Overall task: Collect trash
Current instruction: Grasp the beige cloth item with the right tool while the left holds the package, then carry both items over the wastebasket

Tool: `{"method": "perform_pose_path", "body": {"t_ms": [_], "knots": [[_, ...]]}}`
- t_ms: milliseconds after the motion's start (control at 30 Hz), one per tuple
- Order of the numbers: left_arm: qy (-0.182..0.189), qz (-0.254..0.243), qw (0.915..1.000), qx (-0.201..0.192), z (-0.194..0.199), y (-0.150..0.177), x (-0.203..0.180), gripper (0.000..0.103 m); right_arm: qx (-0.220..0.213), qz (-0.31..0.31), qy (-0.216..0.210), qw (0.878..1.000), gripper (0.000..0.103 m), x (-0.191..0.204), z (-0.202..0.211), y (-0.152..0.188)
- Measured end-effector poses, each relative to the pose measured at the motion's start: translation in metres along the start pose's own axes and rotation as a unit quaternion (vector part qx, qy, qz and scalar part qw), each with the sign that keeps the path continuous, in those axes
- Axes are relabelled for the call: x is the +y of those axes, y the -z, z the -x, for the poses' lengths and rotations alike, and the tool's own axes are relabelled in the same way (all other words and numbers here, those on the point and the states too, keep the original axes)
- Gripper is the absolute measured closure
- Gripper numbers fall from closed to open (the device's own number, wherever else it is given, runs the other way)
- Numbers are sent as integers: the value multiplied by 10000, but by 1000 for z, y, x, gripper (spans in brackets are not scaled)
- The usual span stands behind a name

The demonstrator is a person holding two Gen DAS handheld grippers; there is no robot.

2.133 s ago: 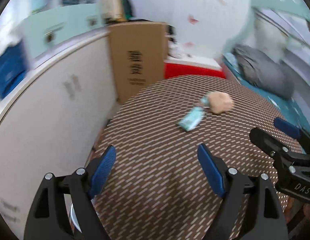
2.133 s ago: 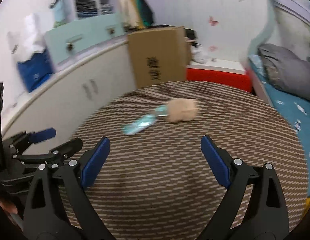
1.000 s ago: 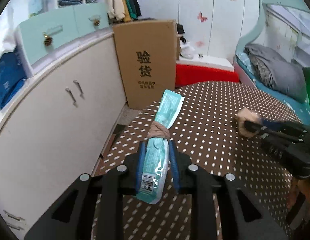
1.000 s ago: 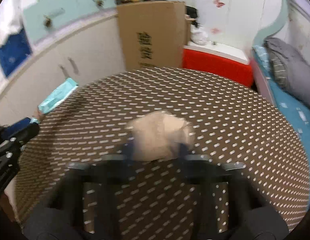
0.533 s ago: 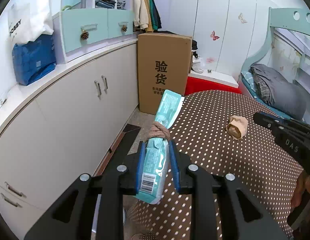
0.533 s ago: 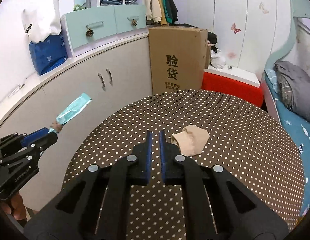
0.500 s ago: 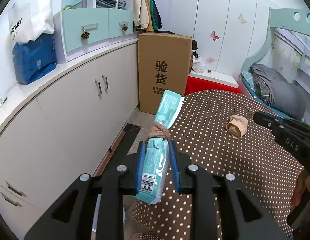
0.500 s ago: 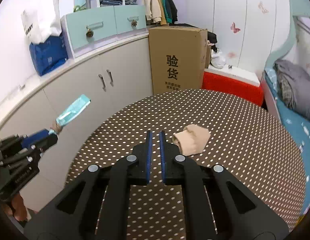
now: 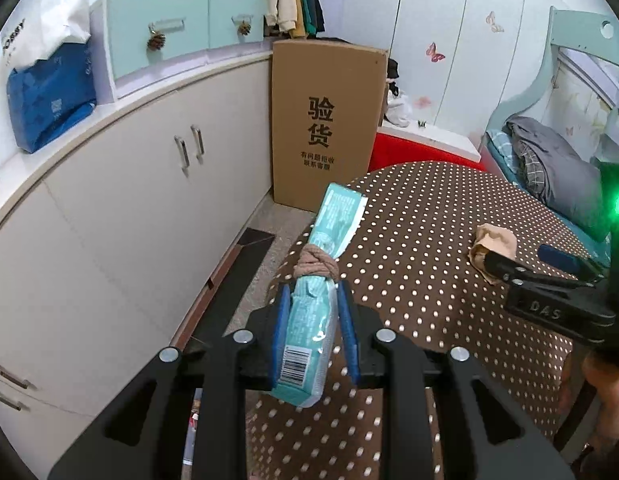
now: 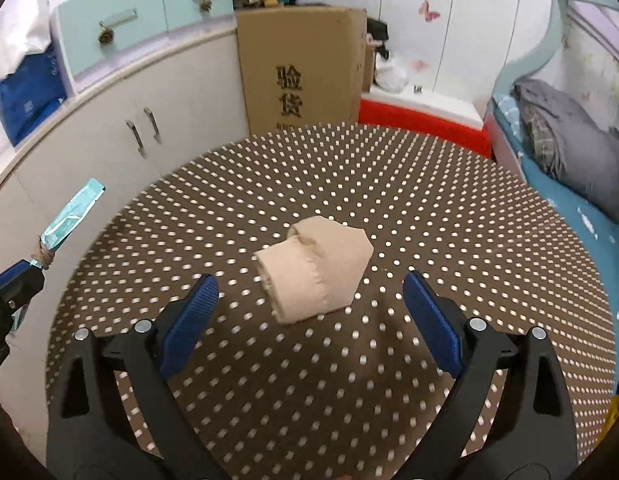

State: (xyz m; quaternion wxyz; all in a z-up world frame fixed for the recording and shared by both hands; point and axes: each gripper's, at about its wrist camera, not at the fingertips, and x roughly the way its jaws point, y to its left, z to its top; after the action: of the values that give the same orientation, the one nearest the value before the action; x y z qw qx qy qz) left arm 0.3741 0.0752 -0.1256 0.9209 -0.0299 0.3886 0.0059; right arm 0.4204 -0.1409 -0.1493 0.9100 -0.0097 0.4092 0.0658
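Left wrist view: the left gripper (image 9: 314,330) has its two blue pads pressed on a teal packet (image 9: 309,344) from both sides. The packet stands almost upright between them, with the barcode end pointing down and the long flat end rising toward the cardboard box (image 9: 323,120). A beige band (image 9: 316,265) is knotted around the packet just above the pads. The packet is held in the air over the left edge of the table (image 9: 409,300), which has a brown cloth with white dots. To the left are white cabinets (image 9: 121,216) with a blue bag (image 9: 49,100) on top. At the right, the right gripper (image 9: 525,262) reaches in over the table, and one of its fingers overlaps a beige wad (image 9: 491,242) that lies on the cloth.

Right wrist view: the right gripper (image 10: 309,312) has just been opening and its jaws now stand wide apart. The wad (image 10: 313,270) lies on the table (image 10: 429,200) in the gap between the pads and a little ahead of them, and neither pad touches it. At the far left edge the left gripper (image 10: 25,276) holds the packet (image 10: 71,216), which points up and to the right, beside the table edge. A bed (image 10: 569,152) with a grey blanket is at the right.
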Motion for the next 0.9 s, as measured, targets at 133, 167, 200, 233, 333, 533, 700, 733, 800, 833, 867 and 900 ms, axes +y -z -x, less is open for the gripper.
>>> {"method": "perform_pose_path", "body": {"t_ms": [133, 167, 200, 233, 333, 533, 700, 733, 800, 833, 867, 900], "knots": [[51, -42, 9999, 81, -14, -3, -6, 93, 245, 36, -84, 9997, 42, -4, -19, -5], [86, -79, 9999, 83, -16, -4, -7, 96, 377, 1, -165, 9992, 57, -6, -25, -6], [140, -136, 9998, 82, -17, -4, -10, 103, 307, 52, -91, 9995, 70, -5, -24, -6], [175, -153, 9997, 86, -18, -4, -11, 103, 315, 111, -92, 9994, 71, -3, -24, -6], [280, -155, 9994, 95, -19, -2, -14, 103, 242, 214, -103, 9994, 77, 0, -17, -1], [278, -171, 9992, 251, -25, 3, -10, 69, 57, 177, -391, 9991, 90, 6, 4, 9], [132, -371, 9984, 404, -36, 6, -17, 68, 42, 153, -503, 9986, 90, 9, 6, 15], [126, -396, 9980, 480, -40, 6, -18, 69, 47, 80, -603, 9981, 90, 7, 7, 16], [68, -375, 9981, 486, -45, 7, -19, 80, 30, 7, -720, 9974, 90, 5, 11, 17], [18, -374, 9981, 497, -46, 7, -18, 81, 15, -12, -778, 9970, 90, 3, 14, 16], [58, -354, 9981, 500, -46, 7, -18, 81, -6, -24, -842, 9964, 90, 3, 17, 17], [104, -291, 9983, 500, -46, 6, -16, 81, -35, -21, -870, 9962, 90, 3, 21, 17]]}}
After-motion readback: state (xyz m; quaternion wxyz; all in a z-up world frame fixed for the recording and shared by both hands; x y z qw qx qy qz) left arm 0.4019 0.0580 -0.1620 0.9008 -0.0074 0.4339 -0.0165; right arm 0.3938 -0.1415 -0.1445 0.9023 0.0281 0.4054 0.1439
